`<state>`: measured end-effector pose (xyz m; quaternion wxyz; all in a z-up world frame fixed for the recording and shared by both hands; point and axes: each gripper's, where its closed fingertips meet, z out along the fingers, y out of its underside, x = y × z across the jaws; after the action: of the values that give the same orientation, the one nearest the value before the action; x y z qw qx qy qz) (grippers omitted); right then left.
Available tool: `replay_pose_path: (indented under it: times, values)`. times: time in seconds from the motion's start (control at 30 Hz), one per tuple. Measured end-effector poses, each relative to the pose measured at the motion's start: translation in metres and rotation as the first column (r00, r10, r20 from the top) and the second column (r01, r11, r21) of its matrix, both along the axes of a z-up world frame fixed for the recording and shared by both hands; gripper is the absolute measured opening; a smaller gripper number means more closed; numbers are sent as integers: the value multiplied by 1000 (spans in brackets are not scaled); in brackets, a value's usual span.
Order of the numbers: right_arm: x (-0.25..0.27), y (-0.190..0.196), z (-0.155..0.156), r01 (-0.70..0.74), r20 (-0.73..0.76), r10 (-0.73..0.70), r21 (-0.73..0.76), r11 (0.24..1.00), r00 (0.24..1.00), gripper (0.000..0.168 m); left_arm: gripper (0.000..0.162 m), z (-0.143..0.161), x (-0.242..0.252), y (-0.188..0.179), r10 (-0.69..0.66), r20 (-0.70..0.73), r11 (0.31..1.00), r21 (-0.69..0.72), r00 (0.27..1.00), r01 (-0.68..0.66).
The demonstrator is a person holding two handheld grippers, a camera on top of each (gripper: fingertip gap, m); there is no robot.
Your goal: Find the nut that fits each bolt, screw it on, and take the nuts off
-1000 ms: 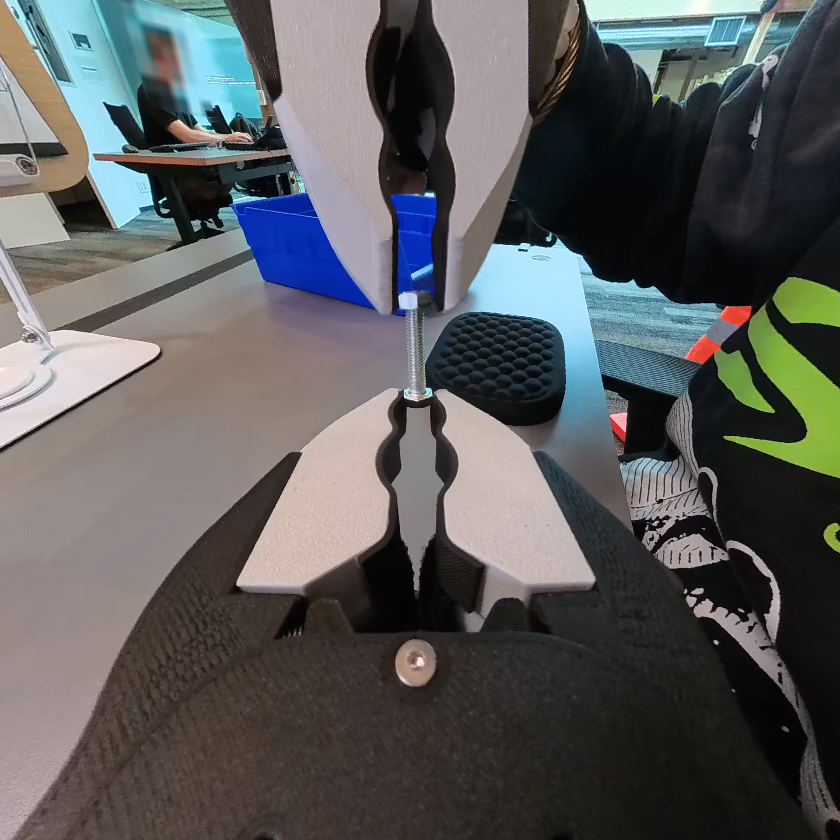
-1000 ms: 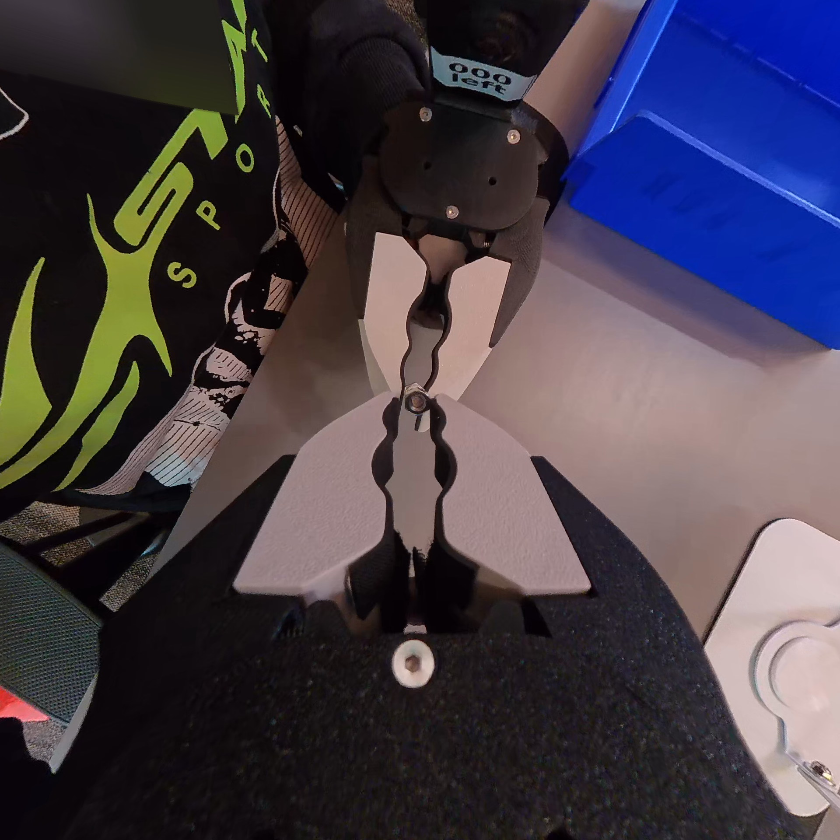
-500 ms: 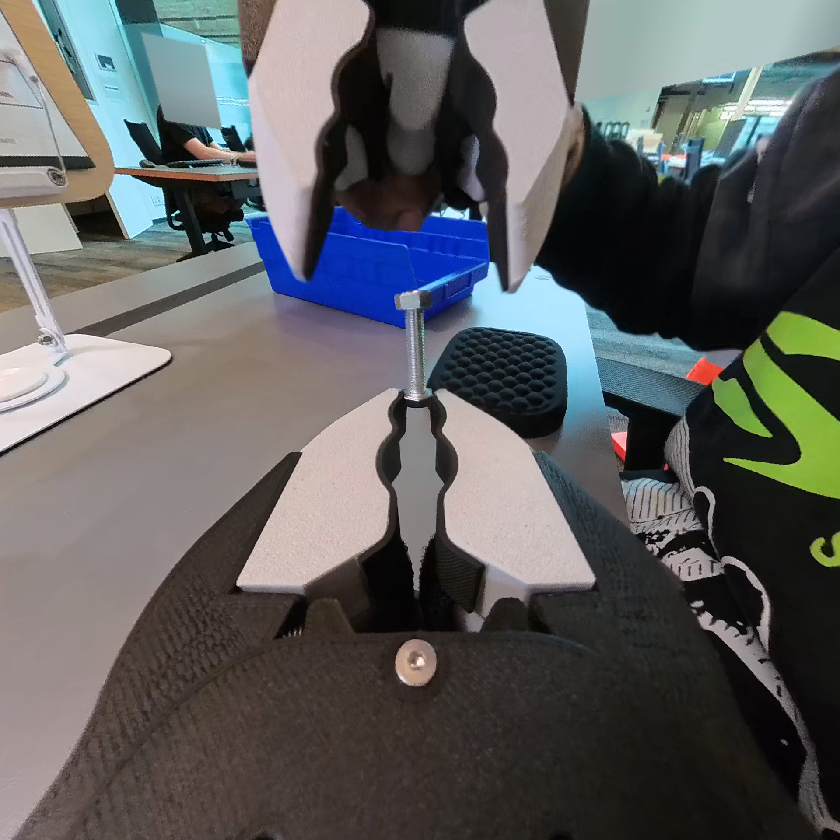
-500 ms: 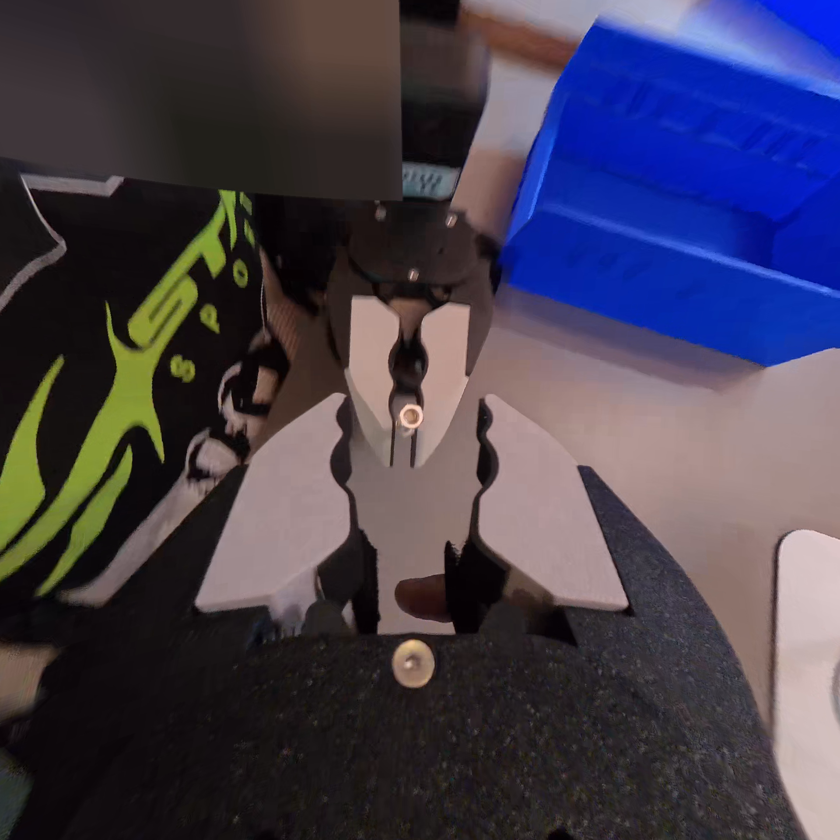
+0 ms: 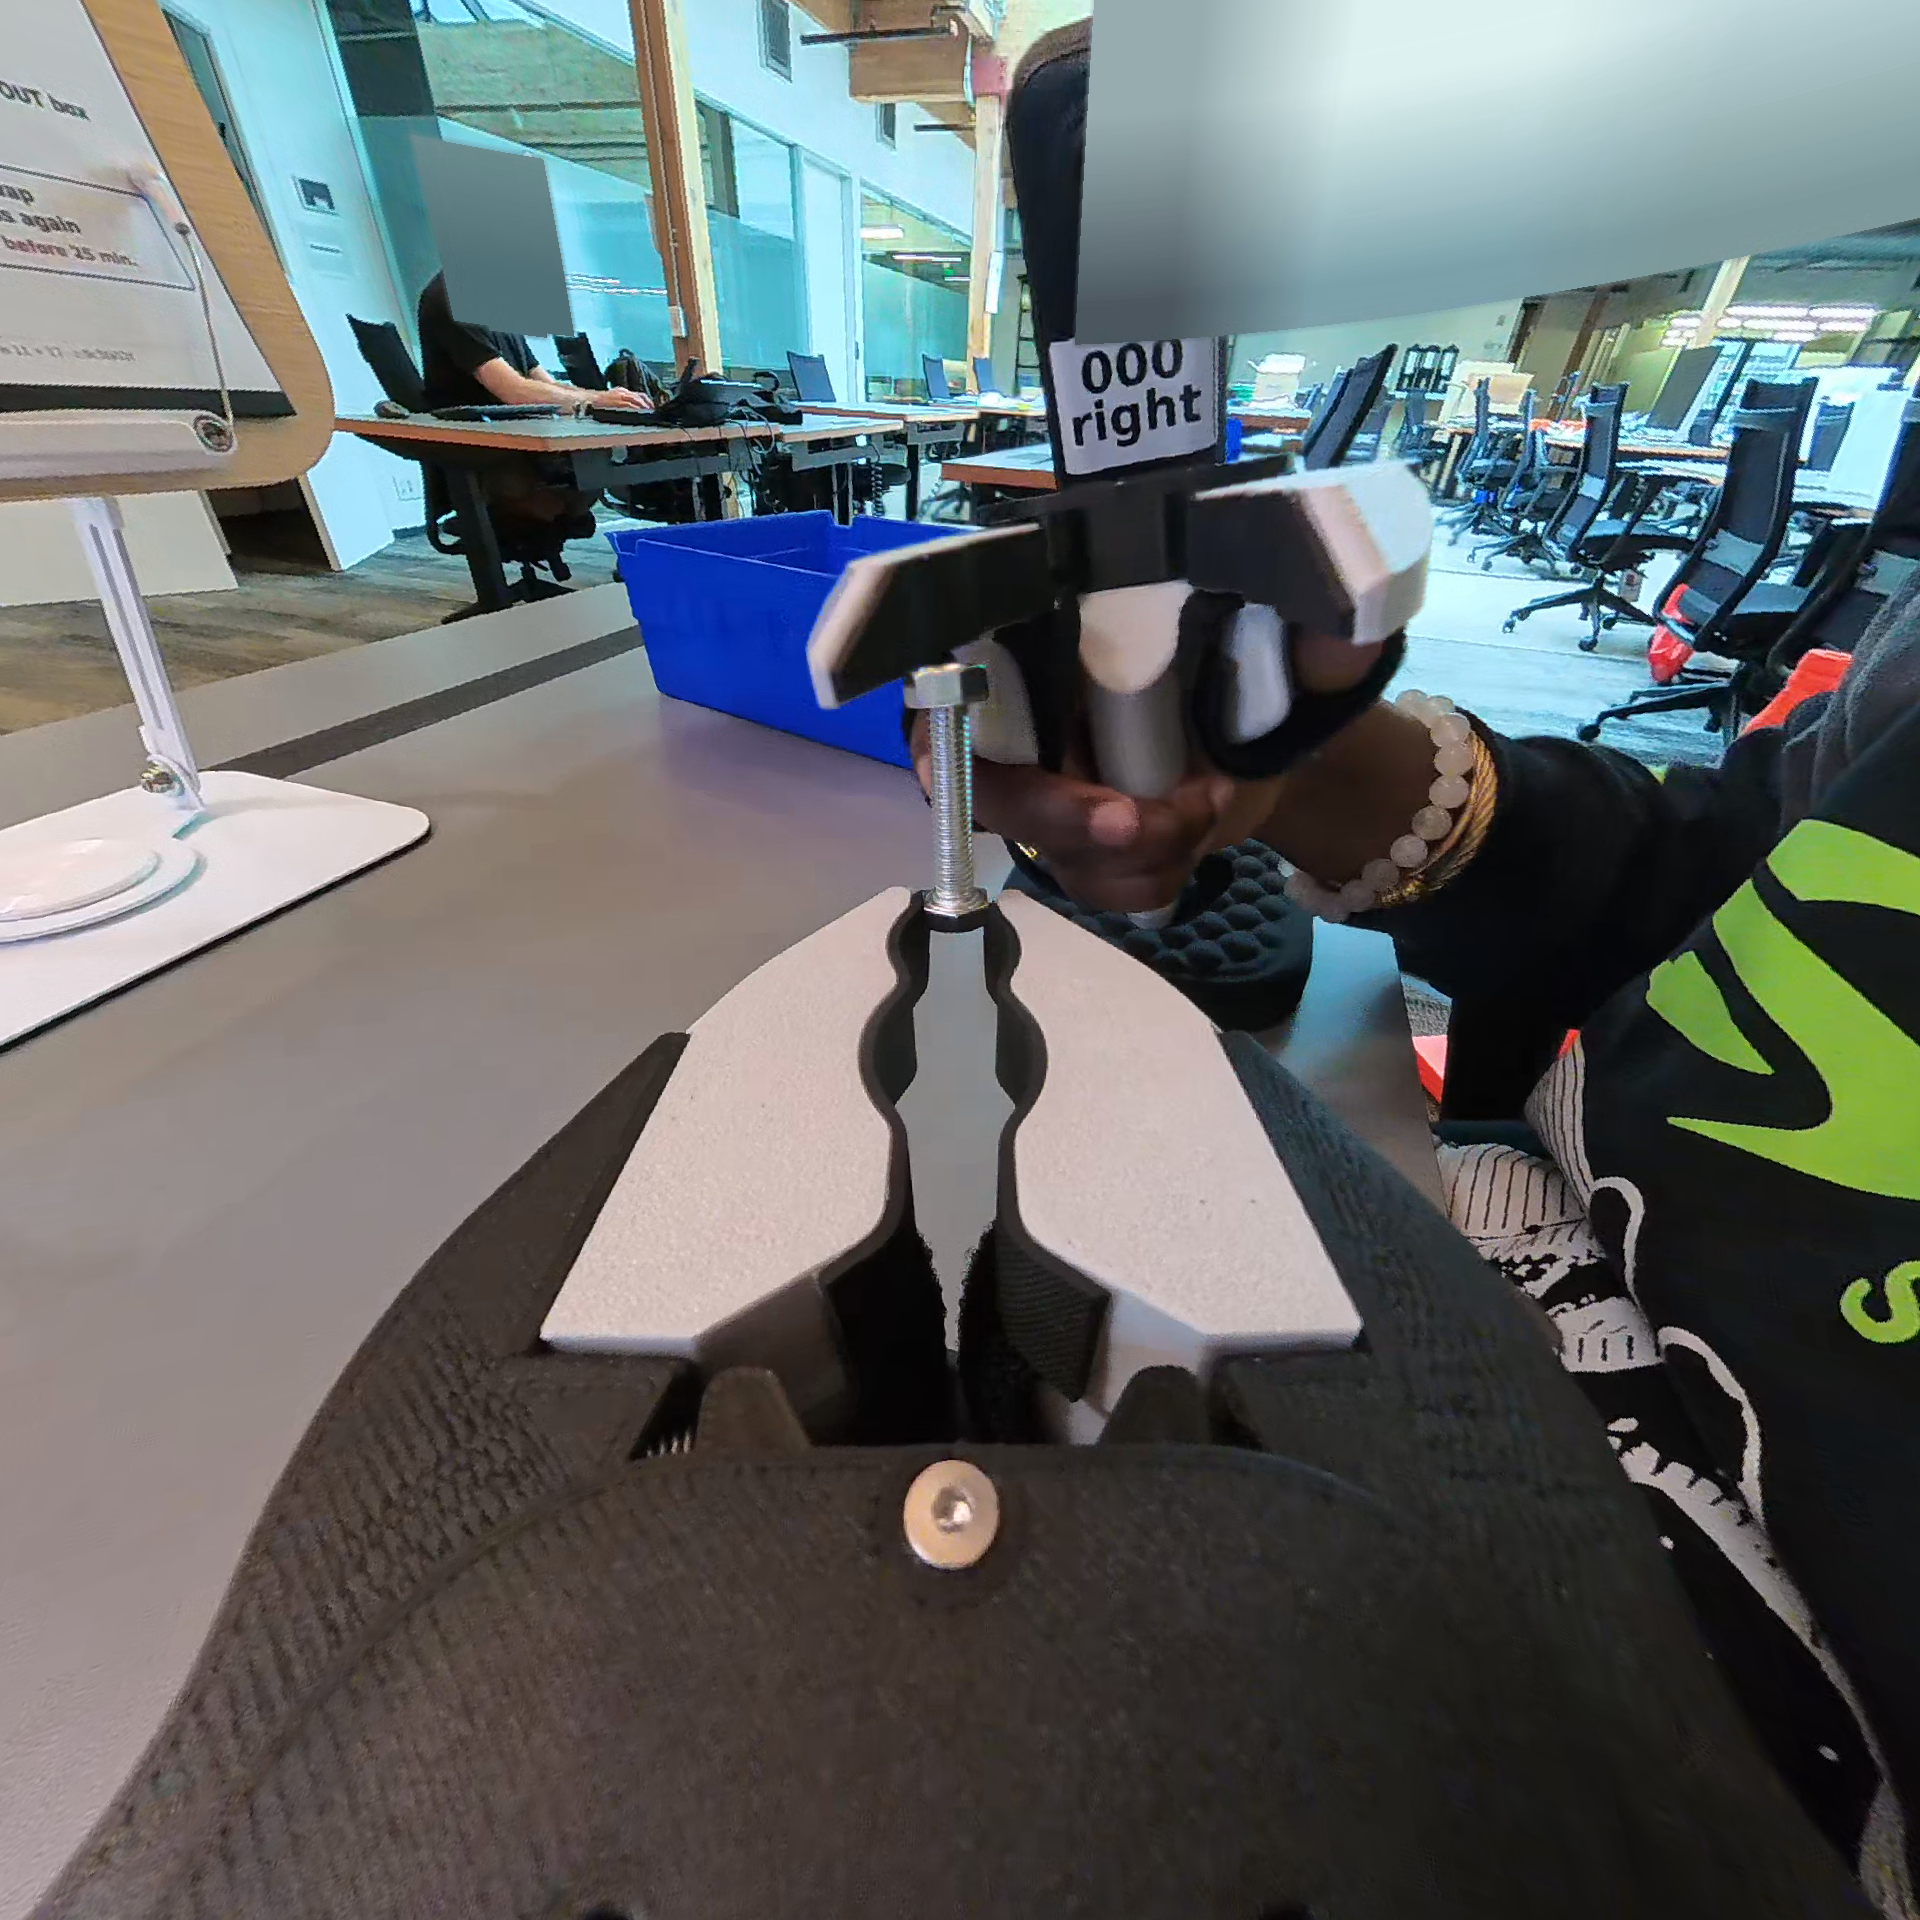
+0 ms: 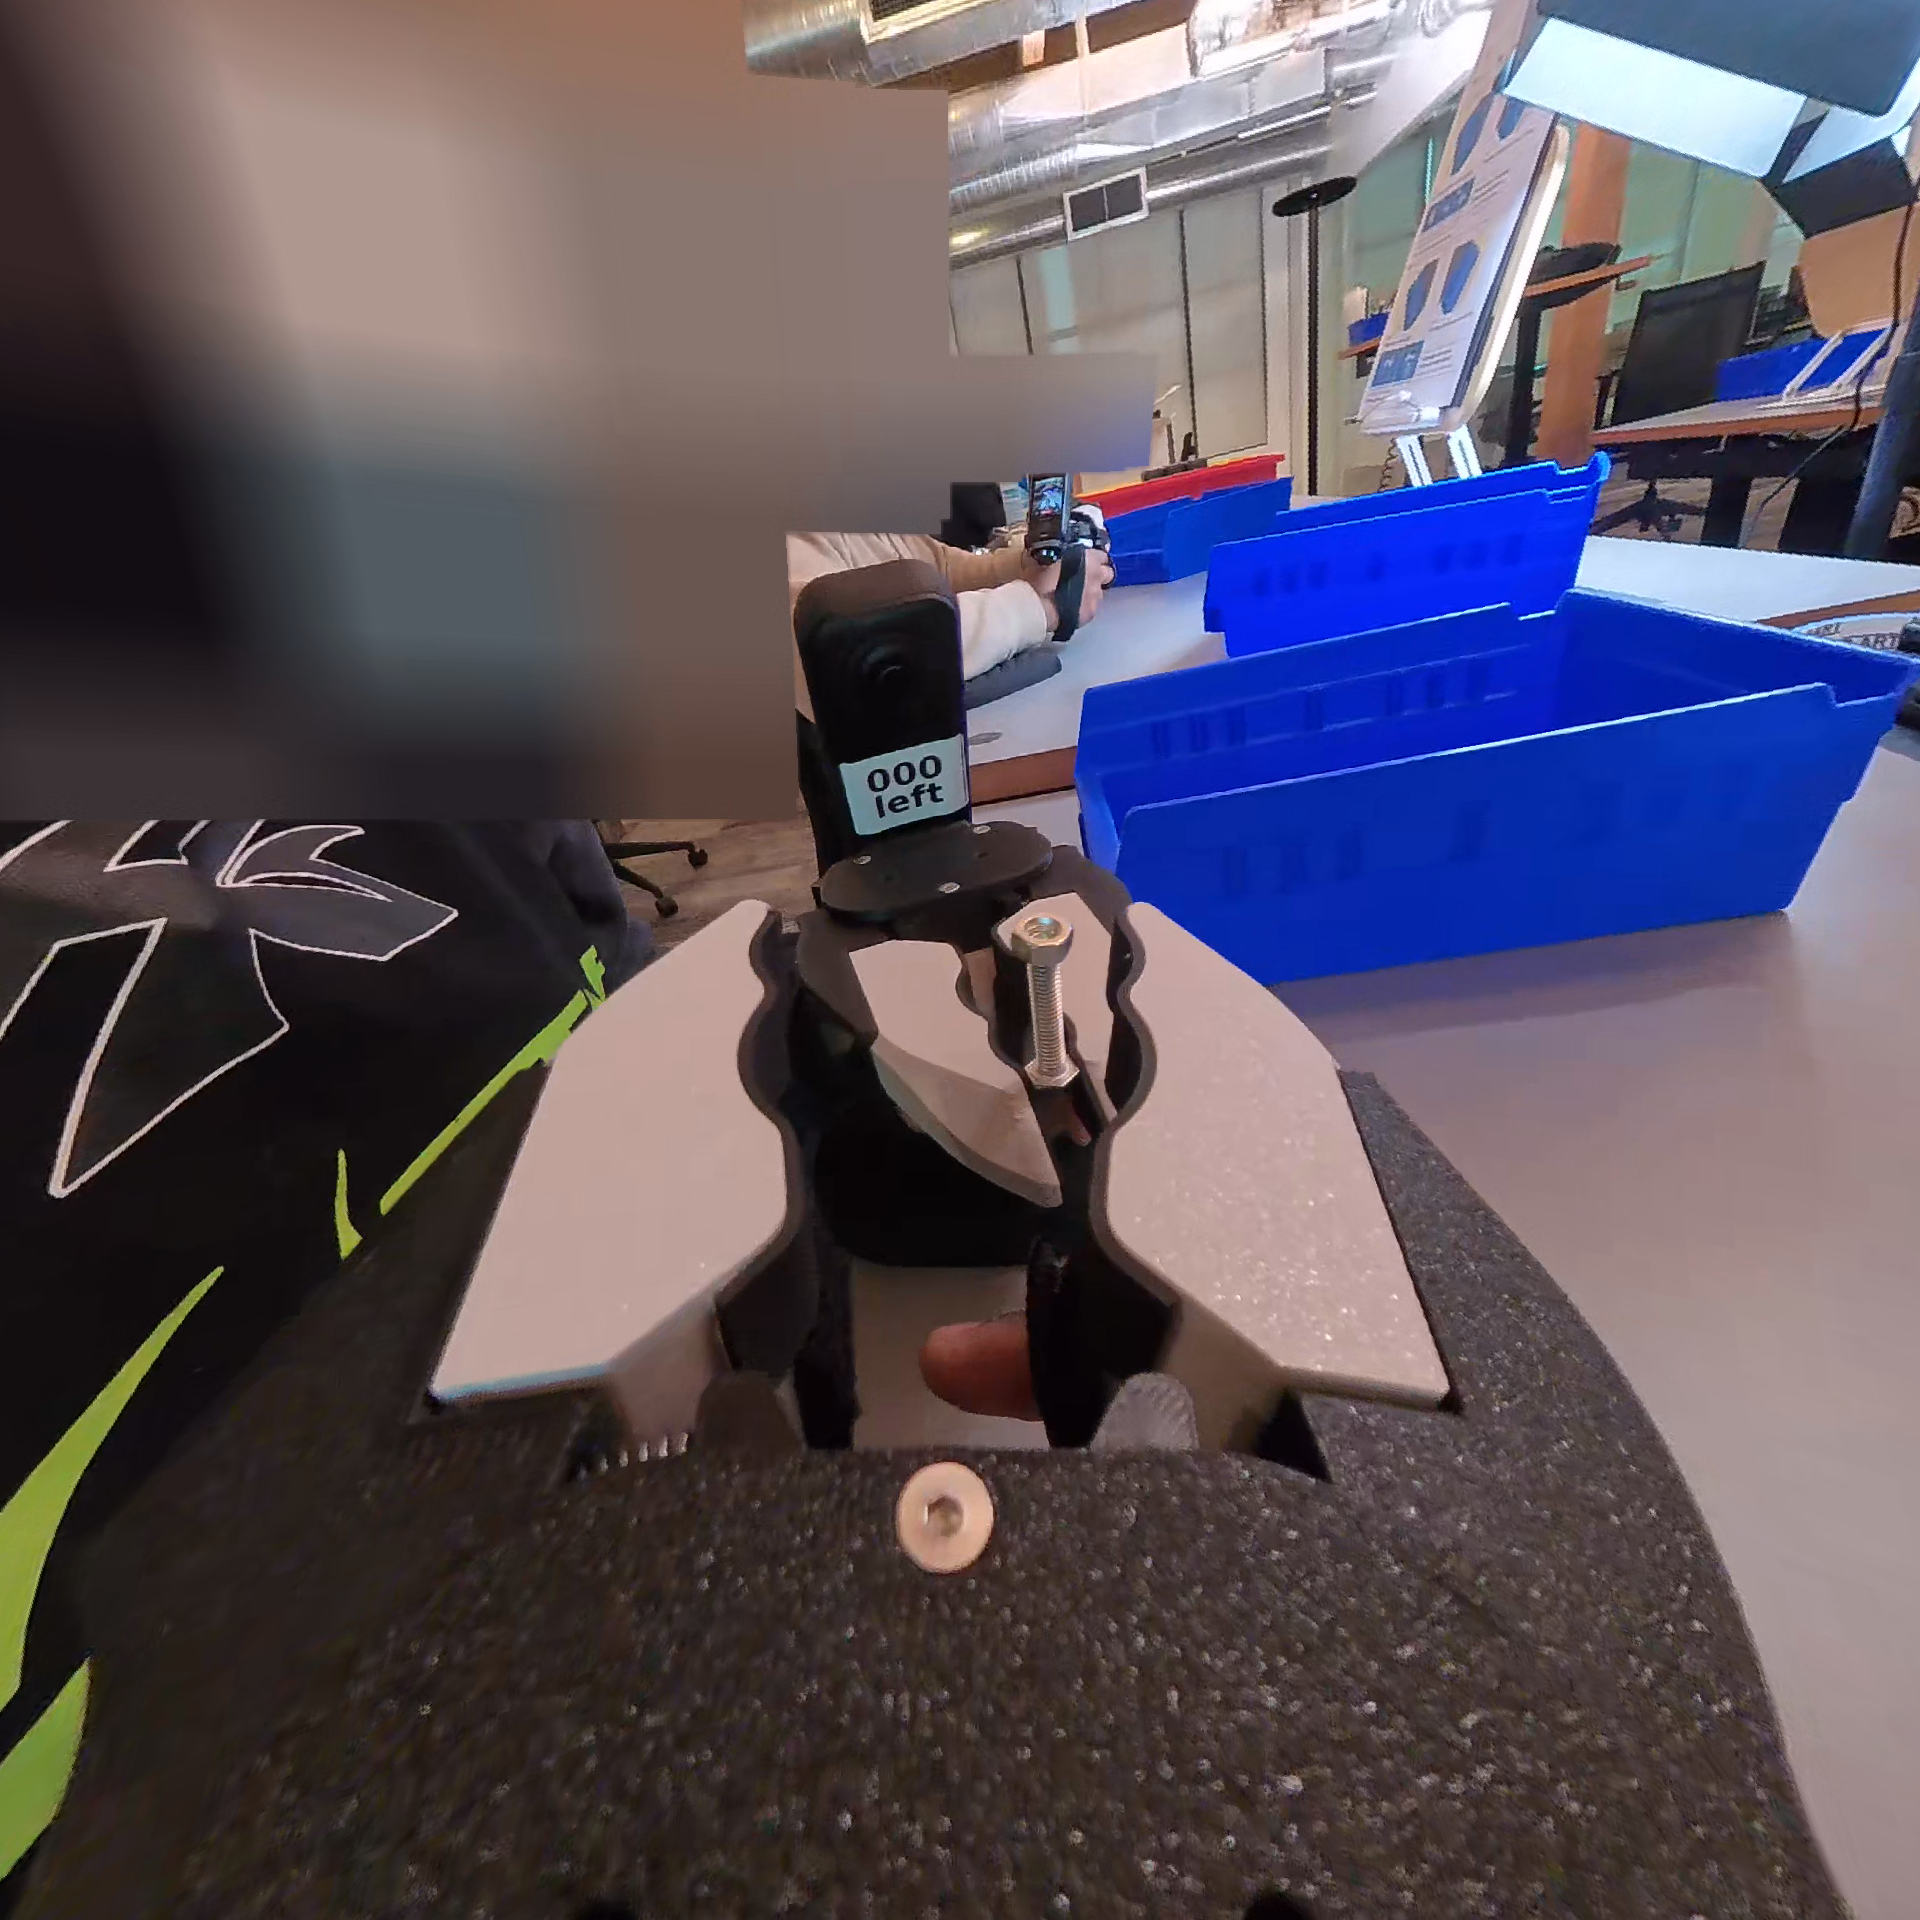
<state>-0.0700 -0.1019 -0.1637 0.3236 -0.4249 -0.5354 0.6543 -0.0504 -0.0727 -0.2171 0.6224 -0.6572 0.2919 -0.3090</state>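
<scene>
My left gripper (image 5: 954, 920) is shut on a small nut (image 5: 954, 912) at its fingertips. A silver bolt (image 5: 951, 800) stands upright out of the nut, with its hex head on top. My right gripper (image 6: 945, 925) is open and empty, its jaws on either side of the bolt (image 6: 1047, 1003) without touching it. The bolt stands nearer the right finger (image 6: 1226, 1091). In the left wrist view the right gripper (image 5: 1112, 592) faces me, level with the bolt head. The left gripper (image 6: 1060, 1101) also shows in the right wrist view, below the bolt.
A blue bin (image 5: 748, 613) stands on the grey table (image 5: 312, 1091) behind the bolt; it also shows in the right wrist view (image 6: 1455, 821). A black honeycomb pad (image 5: 1236, 956) lies under the right hand. A white stand base (image 5: 208, 852) is at far left. The person's torso borders the table edge. The gap from one gripper's tips to the other's is roughly 6 cm.
My right gripper let go of the bolt head, opened wide and swung from above the bolt down to level with it. My left gripper kept its hold on the nut.
</scene>
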Motion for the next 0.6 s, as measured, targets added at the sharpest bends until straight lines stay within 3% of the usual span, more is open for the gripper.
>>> replay_pose_path:
  times: [0.6]
  values:
    - [5, 0, -3, -9, 23, 8, 24, 1000, 1000, 51, 10, 0, -2, 2, 10, 12, 1000, -7, 1000, -10]
